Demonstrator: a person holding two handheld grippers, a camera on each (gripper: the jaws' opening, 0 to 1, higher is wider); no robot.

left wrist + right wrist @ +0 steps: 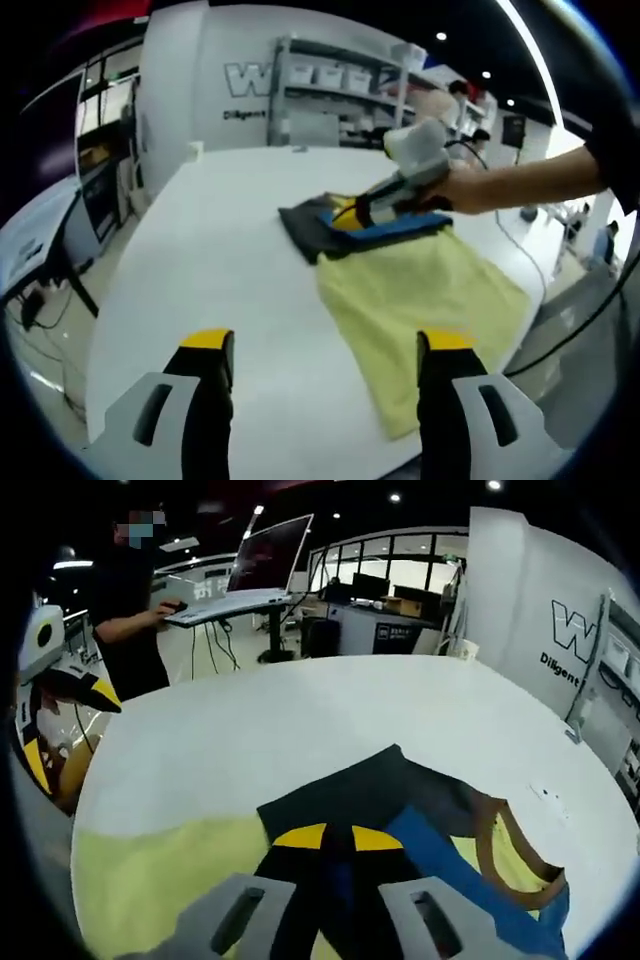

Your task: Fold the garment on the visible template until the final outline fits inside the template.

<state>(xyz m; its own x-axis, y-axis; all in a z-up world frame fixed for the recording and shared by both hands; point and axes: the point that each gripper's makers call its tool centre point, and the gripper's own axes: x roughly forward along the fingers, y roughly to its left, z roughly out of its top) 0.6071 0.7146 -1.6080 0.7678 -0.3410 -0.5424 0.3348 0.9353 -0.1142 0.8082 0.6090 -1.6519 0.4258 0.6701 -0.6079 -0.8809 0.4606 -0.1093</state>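
Folding is under way, I judge, and I am working at the collar end of the garment [420, 290], a pale yellow shirt with a blue band and a dark panel near the neck. It is lying spread on the white table [220, 270], its body running toward my left gripper [325, 345] and its hem hanging close to the near table edge on that side. My right gripper [338, 838] is pressing down at the dark panel [380, 780], beside the brown-edged neckline [500, 850]; its yellow tips are sitting close together on the fabric, so I take them to be pinching cloth, though I cannot see the fold between them clearly. In the left gripper view that same tool [375, 205] is showing at the far end of the shirt with a hand [470, 188] behind it. My left gripper is hovering above bare table, jaws apart and holding nothing.

I cannot make out a template outline under the cloth, so I cannot say how near the fit is. Next, as I read it, the left needs to be coming in to catch a free edge of the yellow body so both ends fold together.

Room is generous across the far and left side of the table. The right and near edges are close to the cloth. A person [125, 610] is standing at a desk well apart from it.
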